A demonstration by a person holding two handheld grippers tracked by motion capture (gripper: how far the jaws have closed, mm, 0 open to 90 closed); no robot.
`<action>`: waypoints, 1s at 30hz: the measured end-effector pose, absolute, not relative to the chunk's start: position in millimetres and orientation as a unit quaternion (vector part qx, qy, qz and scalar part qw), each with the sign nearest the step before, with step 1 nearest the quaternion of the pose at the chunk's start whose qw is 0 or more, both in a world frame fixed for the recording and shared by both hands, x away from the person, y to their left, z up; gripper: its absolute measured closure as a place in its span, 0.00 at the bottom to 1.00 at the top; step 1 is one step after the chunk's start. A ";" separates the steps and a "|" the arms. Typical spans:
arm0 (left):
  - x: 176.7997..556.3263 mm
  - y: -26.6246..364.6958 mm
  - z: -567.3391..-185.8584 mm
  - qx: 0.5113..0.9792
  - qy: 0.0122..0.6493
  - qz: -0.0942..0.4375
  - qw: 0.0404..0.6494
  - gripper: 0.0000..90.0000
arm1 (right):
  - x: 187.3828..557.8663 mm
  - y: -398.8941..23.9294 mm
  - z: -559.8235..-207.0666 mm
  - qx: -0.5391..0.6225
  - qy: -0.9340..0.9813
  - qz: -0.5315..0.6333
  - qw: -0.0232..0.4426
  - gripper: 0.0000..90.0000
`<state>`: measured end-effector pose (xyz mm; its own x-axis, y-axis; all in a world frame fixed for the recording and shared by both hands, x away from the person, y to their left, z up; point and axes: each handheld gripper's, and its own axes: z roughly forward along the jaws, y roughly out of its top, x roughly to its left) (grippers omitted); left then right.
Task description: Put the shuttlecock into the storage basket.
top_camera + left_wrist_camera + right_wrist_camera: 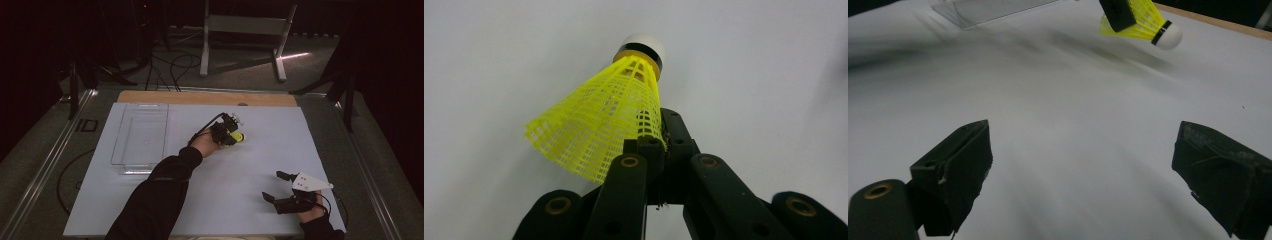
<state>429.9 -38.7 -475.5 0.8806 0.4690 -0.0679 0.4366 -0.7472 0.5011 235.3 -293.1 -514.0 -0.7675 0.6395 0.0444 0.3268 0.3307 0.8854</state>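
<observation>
Shuttlecock (pixel 614 115) in yellow mesh with a white cork nose is the piece in hand, and the clear tray (pixel 141 137) serves as the landmark. The tray lies on the white table (pixel 250 200), toward its far left corner. To the right of the tray, near the table's middle, the left tongs (pixel 231 131) are pressed together on the shuttlecock's skirt, with the nose pointing away from the tray. Farther right of the tray and nearer the person, the right tongs (pixel 280 186) rest spread, with nothing between them.

As a judgement, the shuttlecock is very light, its skirt springy and easily crushed, its cork nose firmer and rounder. A gentle pinch on the skirt wall, close to the rim as now, ought to hold it; a hard squeeze would probably buckle the mesh, and the smooth nose could slip.

The left gripper view shows the grip closely: the pads nip one side of the skirt's rim, so the cone leans off to one side. The high view gives the layout, tray to shuttlecock to idle tongs, but the grip itself is too small to read there. The right gripper view shows the shuttlecock (pixel 1143 22) from the side, seemingly just clear of the table, with a tray corner (pixel 983 9) beyond.
</observation>
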 end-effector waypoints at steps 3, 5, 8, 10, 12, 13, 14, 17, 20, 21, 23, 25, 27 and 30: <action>427.9 -35.8 -469.3 0.934 0.244 0.026 0.258 1.00 | 235.5 -293.0 -514.1 0.303 0.800 0.493 0.159 0.10; 426.2 -33.5 -464.6 0.934 0.246 0.025 0.256 1.00 | 235.6 -292.8 -514.3 0.303 0.801 0.492 0.159 0.10; 424.2 -31.5 -459.7 0.937 0.243 0.031 0.248 1.00 | 235.9 -292.6 -514.5 0.303 0.800 0.492 0.160 0.10; 420.9 -27.5 -451.5 0.939 0.238 0.026 0.246 1.00 | 236.0 -292.7 -514.6 0.303 0.801 0.491 0.160 0.10; 419.8 -26.7 -449.8 0.940 0.235 0.023 0.246 1.00 | 236.0 -292.8 -514.5 0.303 0.801 0.491 0.160 0.10; 417.0 -24.6 -445.7 0.942 0.232 0.027 0.240 1.00 | 236.1 -292.8 -514.4 0.304 0.800 0.491 0.160 0.10; 417.0 -24.6 -445.7 0.942 0.232 0.027 0.240 1.00 | 236.1 -292.8 -514.5 0.305 0.800 0.491 0.160 0.10; 413.5 -20.1 -437.7 0.946 0.225 0.027 0.233 1.00 | 236.2 -292.2 -514.6 0.305 0.800 0.490 0.160 0.10; 411.1 -18.2 -434.1 0.947 0.224 0.027 0.231 1.00 | 236.2 -292.2 -514.4 0.305 0.800 0.490 0.160 0.10; 408.5 -16.1 -430.5 0.947 0.222 0.030 0.231 1.00 | 236.3 -292.3 -514.4 0.306 0.800 0.491 0.160 0.10; 406.1 -14.1 -426.7 0.948 0.218 0.030 0.230 1.00 | 236.5 -292.3 -514.4 0.306 0.800 0.490 0.160 0.10; 403.6 -12.2 -423.1 0.947 0.219 0.030 0.232 1.00 | 236.7 -292.2 -514.4 0.305 0.800 0.490 0.161 0.10; 401.8 -10.0 -419.8 0.946 0.220 0.030 0.235 1.00 | 236.8 -292.2 -514.3 0.304 0.800 0.490 0.163 0.10; 399.4 -5.8 -416.0 0.946 0.219 0.030 0.236 1.00 | 236.9 -292.3 -514.3 0.306 0.800 0.489 0.164 0.10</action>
